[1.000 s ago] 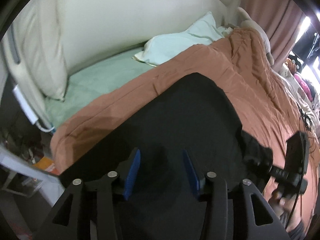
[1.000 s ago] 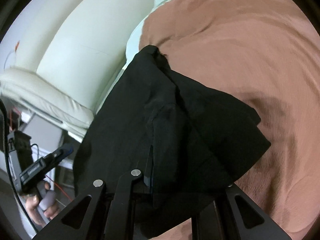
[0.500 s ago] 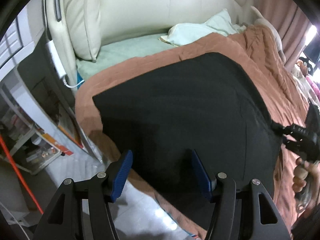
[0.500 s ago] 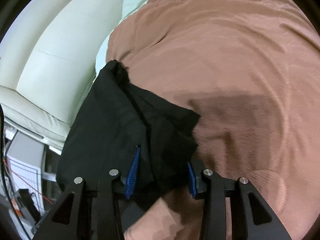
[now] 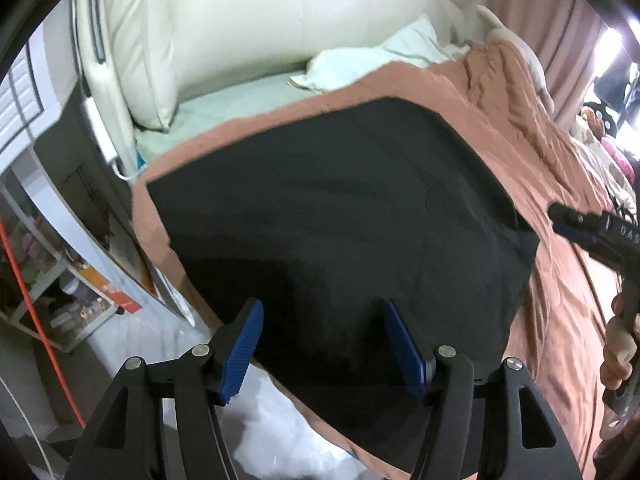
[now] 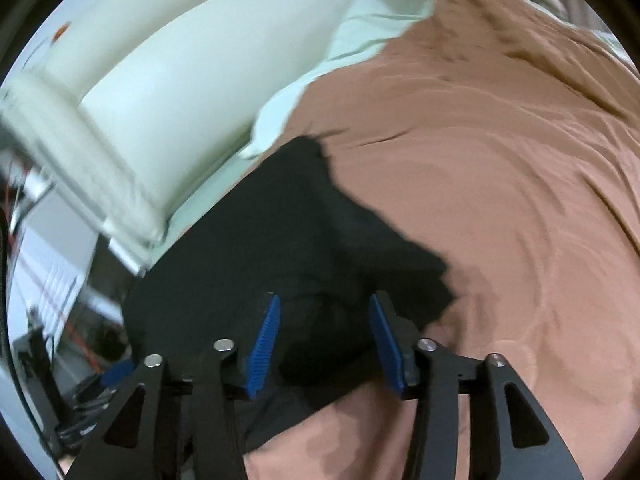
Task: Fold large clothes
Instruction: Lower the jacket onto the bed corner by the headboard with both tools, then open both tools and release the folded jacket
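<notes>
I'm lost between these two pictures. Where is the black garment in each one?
Left wrist view: the black garment fills the centre, spread flat on the brown blanket, just beyond the open blue fingers.
Right wrist view: the black garment lies lower left of centre, bunched, running under the open fingers.
Shared landmark: the cream headboard behind the bed.

one black garment [image 5: 340, 216], one brown blanket [image 6: 500, 160], two hand-held grippers, one pillow [image 5: 372, 62]

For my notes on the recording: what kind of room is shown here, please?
Most likely a bedroom. A brown blanket covers a bed with a padded cream headboard and a pale pillow; the black garment lies on the blanket.
</notes>
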{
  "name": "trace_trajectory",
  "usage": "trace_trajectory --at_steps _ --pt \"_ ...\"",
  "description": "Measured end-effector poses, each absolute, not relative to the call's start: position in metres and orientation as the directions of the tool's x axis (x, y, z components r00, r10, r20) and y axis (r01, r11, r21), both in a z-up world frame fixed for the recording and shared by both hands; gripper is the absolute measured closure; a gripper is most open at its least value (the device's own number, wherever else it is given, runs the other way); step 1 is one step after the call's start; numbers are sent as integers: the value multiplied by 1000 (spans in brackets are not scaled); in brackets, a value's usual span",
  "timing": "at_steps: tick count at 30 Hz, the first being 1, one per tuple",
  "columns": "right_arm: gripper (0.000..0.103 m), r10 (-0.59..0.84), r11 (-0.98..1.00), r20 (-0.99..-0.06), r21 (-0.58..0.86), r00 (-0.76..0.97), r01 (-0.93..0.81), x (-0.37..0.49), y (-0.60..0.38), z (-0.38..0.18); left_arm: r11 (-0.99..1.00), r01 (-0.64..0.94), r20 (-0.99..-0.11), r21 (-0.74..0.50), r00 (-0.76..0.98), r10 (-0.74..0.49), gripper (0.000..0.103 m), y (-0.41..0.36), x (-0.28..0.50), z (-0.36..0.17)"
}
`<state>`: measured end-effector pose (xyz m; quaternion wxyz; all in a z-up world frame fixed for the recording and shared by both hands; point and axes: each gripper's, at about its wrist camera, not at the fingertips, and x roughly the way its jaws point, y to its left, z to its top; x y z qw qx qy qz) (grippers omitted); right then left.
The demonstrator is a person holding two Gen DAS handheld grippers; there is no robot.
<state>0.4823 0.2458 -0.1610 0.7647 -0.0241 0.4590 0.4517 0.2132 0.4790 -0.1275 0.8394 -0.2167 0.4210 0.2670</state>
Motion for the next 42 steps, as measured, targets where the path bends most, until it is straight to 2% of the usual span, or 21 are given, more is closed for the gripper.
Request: trace_trajectory --at_steps 3,6,8,13,22,31,32,34,36,39,42 --pt "52 651 550 -745 329 148 -768 463 265 -173 749 -649 -824 -135 493 278 37 473 209 -135" --pt "51 608 519 -785 285 114 -806 445 282 -196 710 -681 -829 -181 494 263 28 473 200 -143" --pt "51 578 519 -807 249 122 -818 434 285 -209 696 -689 -832 -203 495 248 27 471 194 -148" --pt "51 582 528 -808 293 88 -797 433 272 -215 718 -668 -841 -196 490 227 26 454 188 -154" --pt "51 572 515 -817 286 75 -808 414 237 -192 738 -646 -848 -194 489 205 27 429 175 -140" --pt "51 588 539 -798 264 133 -800 403 186 -144 768 -602 -797 -219 565 216 27 403 163 -85" --pt "48 587 550 -795 255 151 -795 403 178 -137 773 -594 -788 -222 576 216 27 398 163 -79" --pt "34 589 566 -787 240 183 -789 401 165 -128 783 -579 -774 -227 595 216 25 388 162 -68" --pt "14 592 584 -778 233 212 -778 401 147 -117 795 -556 -752 -245 626 206 15 377 160 -57" --pt "1 597 610 -766 241 238 -754 403 122 -105 807 -530 -712 -262 670 209 2 361 156 -43" --pt "0 591 639 -756 226 281 -736 401 95 -93 820 -509 -683 -262 698 215 0 343 154 -29"
